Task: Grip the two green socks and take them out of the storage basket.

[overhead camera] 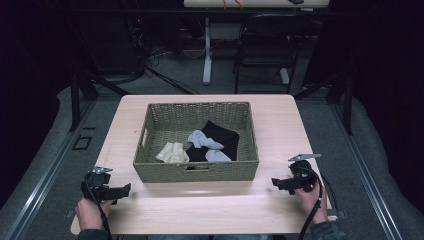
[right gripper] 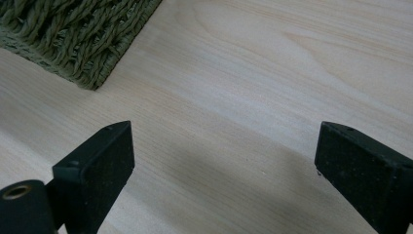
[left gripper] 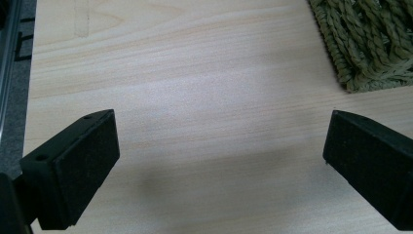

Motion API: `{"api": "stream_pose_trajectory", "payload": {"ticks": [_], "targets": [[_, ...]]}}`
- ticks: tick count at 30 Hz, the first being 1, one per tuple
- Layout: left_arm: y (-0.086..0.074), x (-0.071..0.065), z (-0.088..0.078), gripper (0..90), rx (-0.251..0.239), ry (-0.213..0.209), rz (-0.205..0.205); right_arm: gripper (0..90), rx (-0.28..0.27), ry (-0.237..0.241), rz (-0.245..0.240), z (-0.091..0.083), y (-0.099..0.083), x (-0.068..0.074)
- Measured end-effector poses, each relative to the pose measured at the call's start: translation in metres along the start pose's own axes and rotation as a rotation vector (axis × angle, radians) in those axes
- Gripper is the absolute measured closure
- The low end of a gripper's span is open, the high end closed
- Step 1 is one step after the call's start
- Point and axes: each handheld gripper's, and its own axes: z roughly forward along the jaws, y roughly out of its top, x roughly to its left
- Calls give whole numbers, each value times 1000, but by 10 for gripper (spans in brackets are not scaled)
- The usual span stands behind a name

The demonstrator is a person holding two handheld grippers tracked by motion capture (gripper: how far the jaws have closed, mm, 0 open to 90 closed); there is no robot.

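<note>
So the pale wooden desk (overhead camera: 280, 125) holds a green woven rectangular basket (overhead camera: 196, 170) centrally; left tool (left gripper: 219, 151) and right tool (right gripper: 224, 161) both spread wide over bare near corners.

Bare table (overhead camera: 200, 210) before both grippers, basket (overhead camera: 196, 171) blocking centre

A basket (overhead camera: 196, 167) sits mid-table (overhead camera: 280, 210), ahead of and between the left gripper (overhead camera: 126, 190) and the right gripper (overhead camera: 275, 183). Socks (overhead camera: 205, 142) lie inside it, towards its near wall. Each gripper rests near one near corner of the basket, apart from it, over bare tabletop
</note>
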Motion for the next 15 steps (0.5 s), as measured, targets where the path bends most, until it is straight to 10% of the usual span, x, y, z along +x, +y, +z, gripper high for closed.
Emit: {"api": "stream_pose_trajectory", "payload": {"ticks": [15], "targets": [[0,1,-2,2,-3,-6,-1,68,-4,6,-1,-1,0,1]]}}
